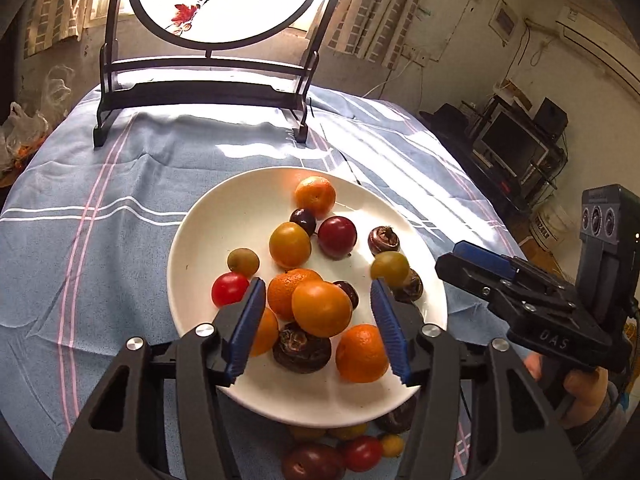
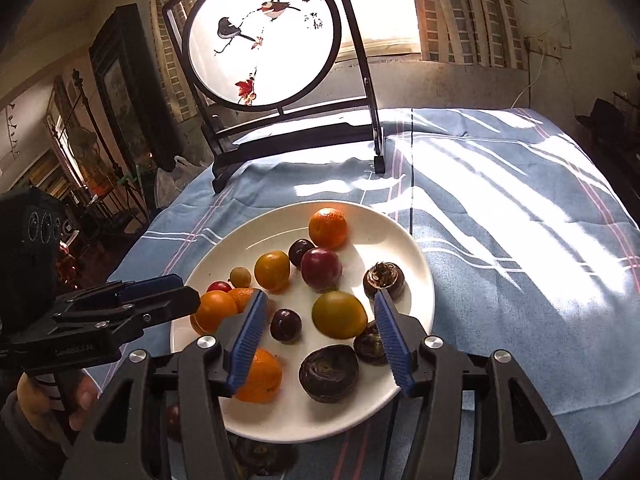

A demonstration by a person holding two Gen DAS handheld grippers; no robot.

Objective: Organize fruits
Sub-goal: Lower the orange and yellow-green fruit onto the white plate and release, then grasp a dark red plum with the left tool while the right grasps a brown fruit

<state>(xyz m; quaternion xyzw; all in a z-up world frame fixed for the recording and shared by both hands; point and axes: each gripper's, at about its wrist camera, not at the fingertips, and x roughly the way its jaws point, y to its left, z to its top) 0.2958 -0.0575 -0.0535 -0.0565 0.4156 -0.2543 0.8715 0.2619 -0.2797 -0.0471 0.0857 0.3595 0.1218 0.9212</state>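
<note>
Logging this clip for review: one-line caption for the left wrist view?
Open left tool hovers over a white plate piled with fruit on a blue cloth; more fruit lies off its near edge.

Plate [image 1: 208, 240] glossy white ceramic; tablecloth [image 1: 100, 248] matt woven cloth; oranges [image 1: 362, 354] dimpled; gripper pads [image 1: 248, 326] ribbed blue rubber.

One plate [image 1: 208, 236] holds four oranges [image 1: 315, 196], three yellow plums [image 1: 289, 244], three dark plums [image 1: 337, 237], three water chestnuts [image 1: 383, 240], one tomato [image 1: 229, 289].

Oranges [image 1: 321, 308], plums [image 1: 337, 237] and dark water chestnuts [image 1: 302, 347] lie heaped on a white plate [image 1: 208, 216].
</note>
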